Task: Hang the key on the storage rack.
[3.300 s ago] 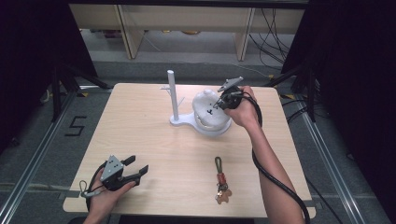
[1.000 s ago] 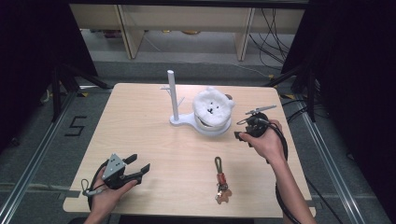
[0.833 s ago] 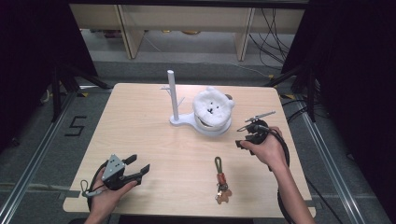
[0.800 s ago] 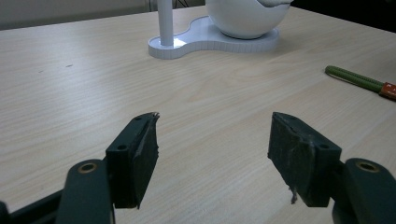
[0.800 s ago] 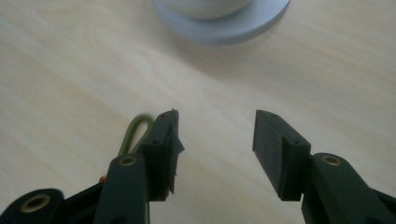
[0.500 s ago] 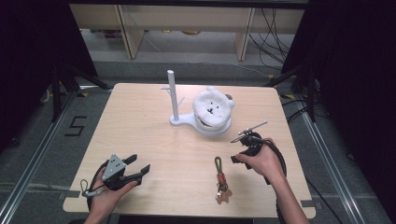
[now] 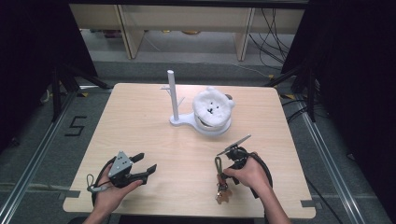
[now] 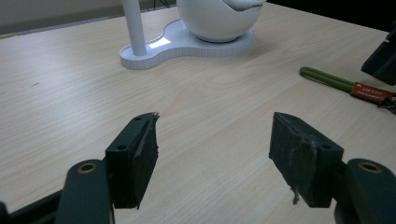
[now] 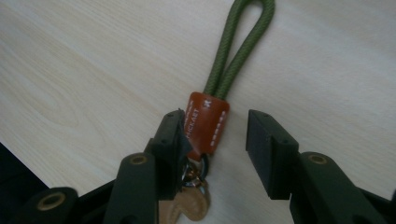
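- the keychain lies flat on the table, near its front edge and right of the middle, with the green cord loop pointing toward the far edge and the metal ring and tan leather tag toward the front edge.
- it is judged light and limp: the cord would bend and dangle, and the ring and tag would swing once lifted; nothing about it looks fragile.
- the firmest hold is judged to be the orange leather collar, where the two cord strands are bound together; the bare cord would likely be squashed or slip.
- the right gripper is set down over that collar; its jaws have just been closing, and a gap remains on one side, so nothing is clamped yet and the keychain is not held.
- the left gripper is kept near the front left corner, jaws spread wide and empty.
- compared with the earliest frame, the right gripper has been brought from the white bear figure on the stand to the keychain; the left gripper has stayed put.
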### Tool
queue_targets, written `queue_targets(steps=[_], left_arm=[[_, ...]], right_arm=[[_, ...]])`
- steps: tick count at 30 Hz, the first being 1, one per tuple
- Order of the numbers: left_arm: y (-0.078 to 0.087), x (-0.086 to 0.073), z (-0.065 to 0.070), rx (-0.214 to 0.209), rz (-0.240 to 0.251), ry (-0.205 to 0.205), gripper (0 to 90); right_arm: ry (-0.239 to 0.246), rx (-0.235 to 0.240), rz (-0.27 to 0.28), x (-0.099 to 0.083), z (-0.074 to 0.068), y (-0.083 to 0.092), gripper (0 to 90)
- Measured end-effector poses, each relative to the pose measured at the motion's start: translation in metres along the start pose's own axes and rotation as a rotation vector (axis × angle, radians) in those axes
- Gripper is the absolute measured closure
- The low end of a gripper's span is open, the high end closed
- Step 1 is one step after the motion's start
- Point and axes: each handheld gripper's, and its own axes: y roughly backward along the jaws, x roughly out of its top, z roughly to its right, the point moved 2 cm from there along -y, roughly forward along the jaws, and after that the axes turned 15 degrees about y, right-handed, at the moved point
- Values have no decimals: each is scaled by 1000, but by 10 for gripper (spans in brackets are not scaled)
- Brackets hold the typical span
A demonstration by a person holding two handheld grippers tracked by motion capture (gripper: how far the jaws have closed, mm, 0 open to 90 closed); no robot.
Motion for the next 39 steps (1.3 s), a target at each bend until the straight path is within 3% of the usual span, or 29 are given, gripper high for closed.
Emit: queue_targets(steps=[1,4,11,14,15,16,17,20,21,22,25,30,31,32,34,39], left_arm=[[0,0,0,2,-2,-2,317],[1,1,1,12,-6,-4,317],[0,-1,0,12,-8,4,317],[0,-2,0,13,-11,5,317],[0,-2,0,13,-11,4,317],[0,-2,0,13,-11,4,317],[1,-2,0,13,-11,3,317],[1,-3,1,5,-2,5,317],[1,-3,1,5,-2,5,317],[1,-4,1,4,-3,7,317],[1,-4,1,10,-12,1,317],[1,-5,1,10,-13,-2,317],[1,-5,1,11,-13,-2,317],[1,-5,1,11,-13,-1,317],[1,-6,1,12,-13,-1,317],[0,-7,1,3,-11,6,317]], right_arm=[[-39,9,-19,1,-4,-1,586],[-34,27,-24,6,-8,-3,595],[-34,13,-57,13,-8,-9,606],[-29,6,-61,14,-8,-10,617],[-23,-22,-43,14,-8,-13,621],[-23,-22,-43,14,-8,-13,621],[12,-25,-32,14,-6,-16,620],[16,-14,-39,14,-7,-16,627],[10,-13,-47,14,-8,-16,629],[-26,-6,-64,14,-11,-14,631],[-5,-63,-73,13,-10,-16,643],[13,-69,-69,13,-13,-18,670],[7,-93,-97,14,-15,-17,692],[32,-100,-92,14,-14,-17,704],[32,-110,-94,15,-15,-18,709],[54,-111,-111,16,-16,-18,732]])
